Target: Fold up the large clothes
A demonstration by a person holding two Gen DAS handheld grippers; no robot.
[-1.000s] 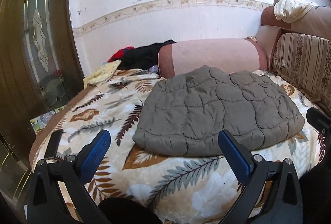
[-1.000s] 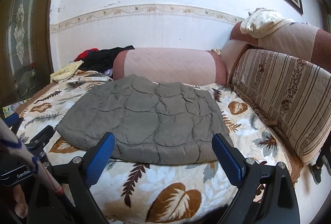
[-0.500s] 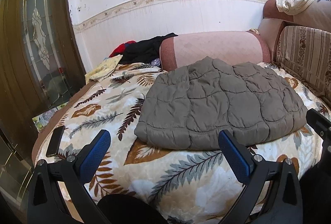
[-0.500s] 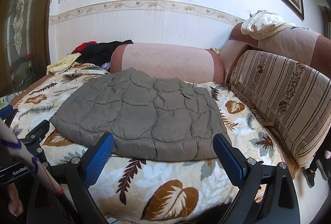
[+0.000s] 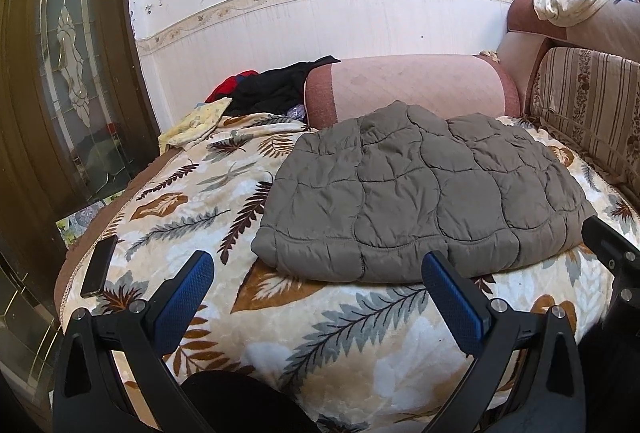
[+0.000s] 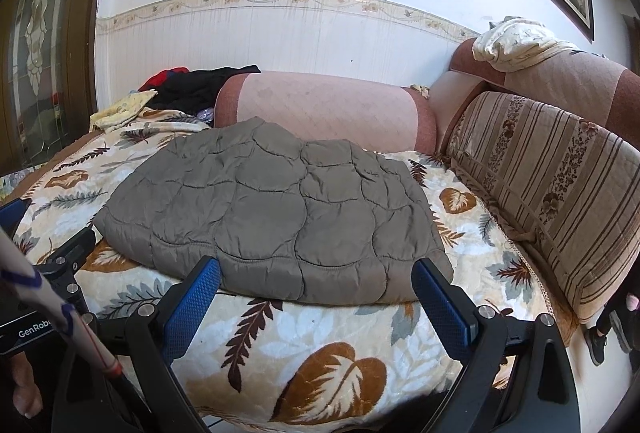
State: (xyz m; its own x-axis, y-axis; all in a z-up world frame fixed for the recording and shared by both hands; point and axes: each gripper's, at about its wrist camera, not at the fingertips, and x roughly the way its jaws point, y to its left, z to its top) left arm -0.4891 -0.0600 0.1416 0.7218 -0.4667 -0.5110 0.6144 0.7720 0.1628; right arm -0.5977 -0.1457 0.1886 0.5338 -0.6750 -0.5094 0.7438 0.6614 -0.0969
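A grey-brown quilted jacket (image 5: 424,193) lies folded flat on the leaf-patterned blanket (image 5: 208,209) of a sofa bed; it also shows in the right wrist view (image 6: 272,209). My left gripper (image 5: 318,277) is open and empty, hovering near the jacket's front left hem. My right gripper (image 6: 316,287) is open and empty, with its jaws either side of the front right hem. Neither touches the jacket.
A pink bolster (image 5: 408,89) lies behind the jacket. A striped back cushion (image 6: 552,185) stands on the right. Black and red clothes (image 5: 276,89) and a yellow cloth (image 5: 196,121) are piled at the back left. A dark phone (image 5: 99,265) lies near the blanket's left edge.
Both grippers have tilted and moved slightly forward, so the jacket sits lower and nearer in both views. The jacket has not moved. Both grippers stay open.
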